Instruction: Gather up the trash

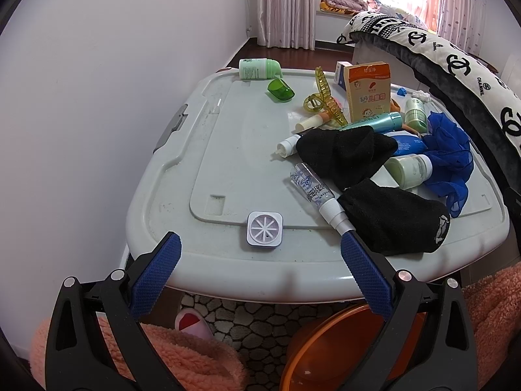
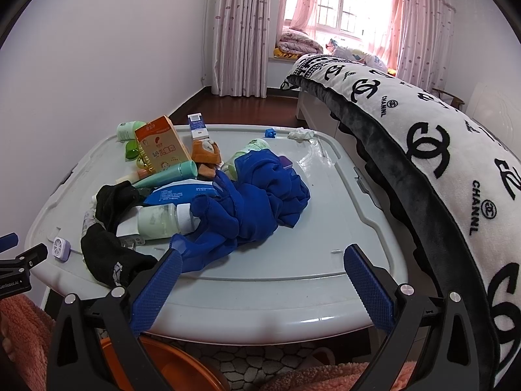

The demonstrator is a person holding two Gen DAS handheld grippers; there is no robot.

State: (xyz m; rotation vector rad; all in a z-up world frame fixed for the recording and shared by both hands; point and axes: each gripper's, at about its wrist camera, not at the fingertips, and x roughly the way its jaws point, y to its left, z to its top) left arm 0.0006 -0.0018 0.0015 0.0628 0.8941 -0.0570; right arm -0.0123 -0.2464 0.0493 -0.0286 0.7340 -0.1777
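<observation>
A white plastic bin lid [image 1: 228, 163] [image 2: 325, 228] carries a clutter of items. In the left wrist view I see a white square plastic piece [image 1: 264, 228] near the front edge, a clear spray bottle [image 1: 320, 195], black socks [image 1: 390, 221], an orange box [image 1: 368, 89], a yellow hair claw [image 1: 325, 101], a green cap [image 1: 280, 90] and a pale green bottle [image 1: 257, 69]. My left gripper [image 1: 260, 251] is open just in front of the square piece. My right gripper [image 2: 262, 260] is open at the front edge, beside a blue cloth [image 2: 254, 195]. A crumpled tissue [image 2: 301, 134] lies at the far side.
An orange basin [image 1: 325, 348] [image 2: 169, 368] stands on a pebble-pattern mat under the lid's front edge. A bed with a black-and-white blanket [image 2: 439, 150] runs along the right. A white wall [image 1: 81, 114] is on the left. Pink fleece [image 1: 182, 358] lies below the grippers.
</observation>
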